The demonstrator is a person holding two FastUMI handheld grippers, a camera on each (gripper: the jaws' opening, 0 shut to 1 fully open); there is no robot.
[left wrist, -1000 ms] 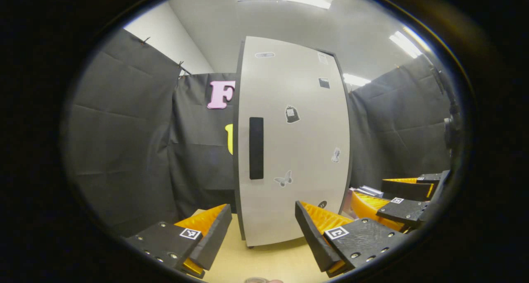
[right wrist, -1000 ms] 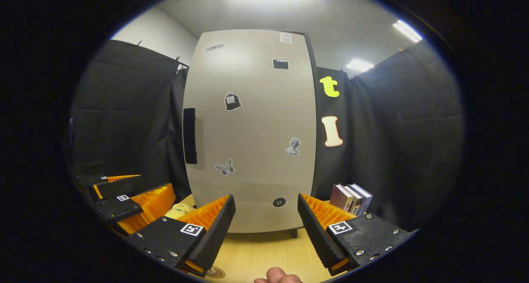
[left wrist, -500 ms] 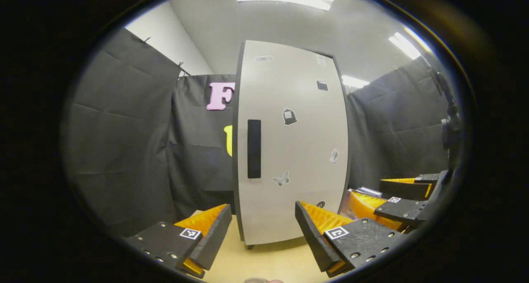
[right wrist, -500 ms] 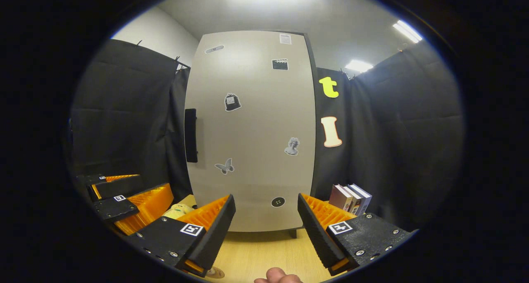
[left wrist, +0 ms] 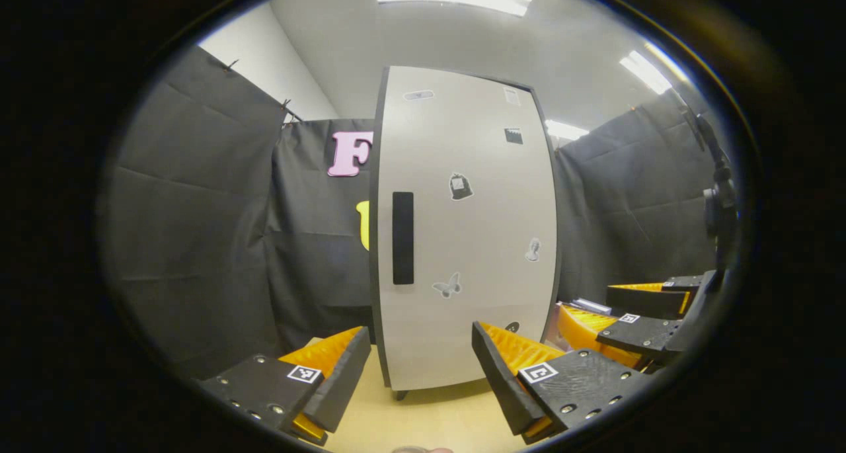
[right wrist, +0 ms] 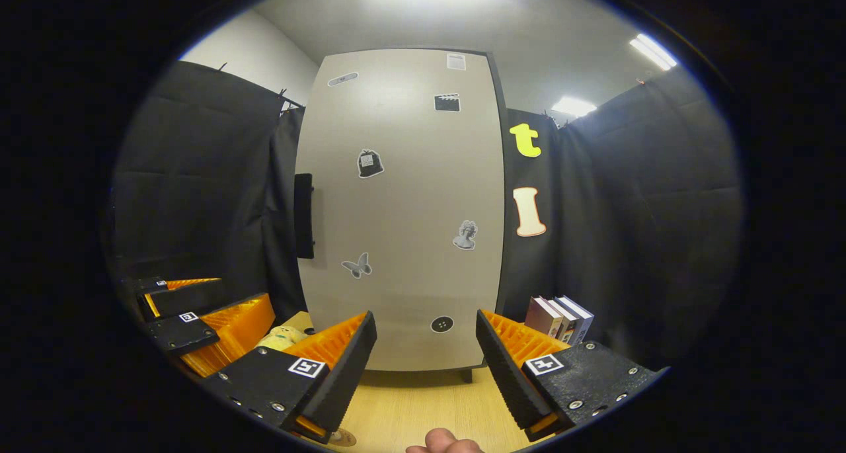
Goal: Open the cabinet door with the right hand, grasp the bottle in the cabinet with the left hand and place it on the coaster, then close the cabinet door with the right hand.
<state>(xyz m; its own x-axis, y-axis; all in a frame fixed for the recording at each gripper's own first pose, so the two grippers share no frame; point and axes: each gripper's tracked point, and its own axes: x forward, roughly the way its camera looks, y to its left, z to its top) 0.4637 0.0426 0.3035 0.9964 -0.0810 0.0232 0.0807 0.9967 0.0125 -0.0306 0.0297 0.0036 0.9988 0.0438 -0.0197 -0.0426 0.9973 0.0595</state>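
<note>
Door (right wrist: 403, 208) of the cabinet is seen closed, so the bottle is presumably hidden behind it. The handle (right wrist: 303, 215), a dark bar with its long axis vertical, lies on the door's left edge, up and to the left of the right gripper (right wrist: 426, 367), whose jaws are held spread and empty. The left gripper (left wrist: 420, 380) is likewise spread, low over the counter (right wrist: 410, 407). The handle is judged reachable by a leftward, upward approach, jaws set across the bar.
</note>
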